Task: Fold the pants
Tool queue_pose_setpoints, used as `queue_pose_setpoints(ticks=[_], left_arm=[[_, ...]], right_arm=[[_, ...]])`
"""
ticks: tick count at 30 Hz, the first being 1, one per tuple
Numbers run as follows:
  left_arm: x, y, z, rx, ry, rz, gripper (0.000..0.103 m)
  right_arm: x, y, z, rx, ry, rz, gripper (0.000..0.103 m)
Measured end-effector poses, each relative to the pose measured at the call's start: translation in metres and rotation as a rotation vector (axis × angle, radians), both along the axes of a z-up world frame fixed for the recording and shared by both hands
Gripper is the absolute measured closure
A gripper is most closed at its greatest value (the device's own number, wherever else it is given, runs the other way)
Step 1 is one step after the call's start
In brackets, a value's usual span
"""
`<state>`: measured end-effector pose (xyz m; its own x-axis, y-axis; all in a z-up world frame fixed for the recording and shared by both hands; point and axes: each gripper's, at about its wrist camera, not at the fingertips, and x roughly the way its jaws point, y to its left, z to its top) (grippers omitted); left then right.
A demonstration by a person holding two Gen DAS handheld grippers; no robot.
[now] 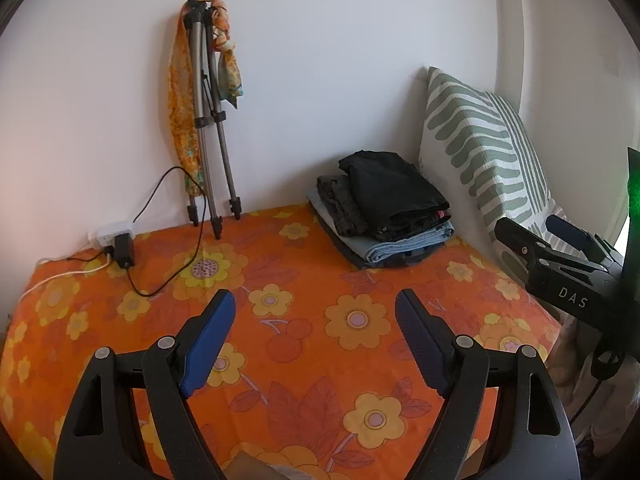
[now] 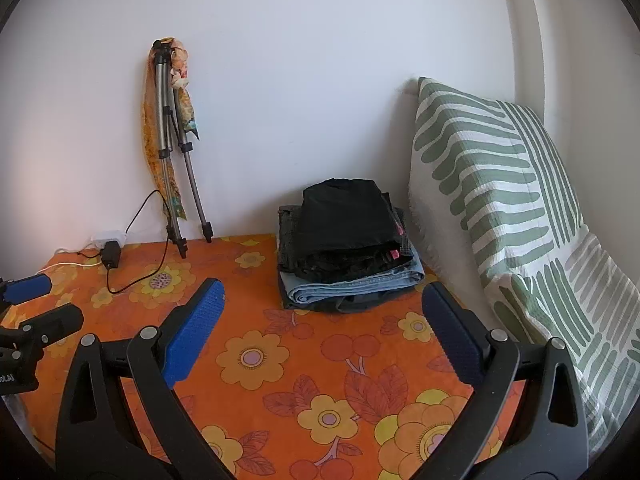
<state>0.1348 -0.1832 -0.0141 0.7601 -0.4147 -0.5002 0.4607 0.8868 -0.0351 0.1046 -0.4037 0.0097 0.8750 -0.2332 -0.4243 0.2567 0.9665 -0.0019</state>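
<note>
A stack of folded pants (image 1: 382,216) (image 2: 347,246) lies at the far side of the orange flowered bed cover (image 1: 280,320) (image 2: 280,360), black pairs on top of light blue jeans. My left gripper (image 1: 316,300) hovers open over the bare cover, well short of the stack, nothing between its blue pads. My right gripper (image 2: 322,294) is open too, its tips just in front of the stack and not touching it. In the left wrist view the right gripper (image 1: 560,256) shows at the right edge; in the right wrist view the left gripper (image 2: 36,304) shows at the left edge.
A folded tripod (image 1: 208,120) (image 2: 176,152) draped with a patterned scarf leans on the white wall at the back left. A white power strip with a black adapter (image 1: 120,244) (image 2: 109,250) and cables lies at its foot. A green-striped pillow (image 1: 484,152) (image 2: 508,208) stands at the right.
</note>
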Motion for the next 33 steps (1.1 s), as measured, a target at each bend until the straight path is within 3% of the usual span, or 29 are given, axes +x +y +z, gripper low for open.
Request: queue_pose_setpoints(ticks=[33], left_arm=[[-0.01,0.001,0.002,0.014,-0.049,-0.005,0.021]], right_arm=[[-0.001,0.012,-0.002,-0.044,-0.003,0.011,0.002]])
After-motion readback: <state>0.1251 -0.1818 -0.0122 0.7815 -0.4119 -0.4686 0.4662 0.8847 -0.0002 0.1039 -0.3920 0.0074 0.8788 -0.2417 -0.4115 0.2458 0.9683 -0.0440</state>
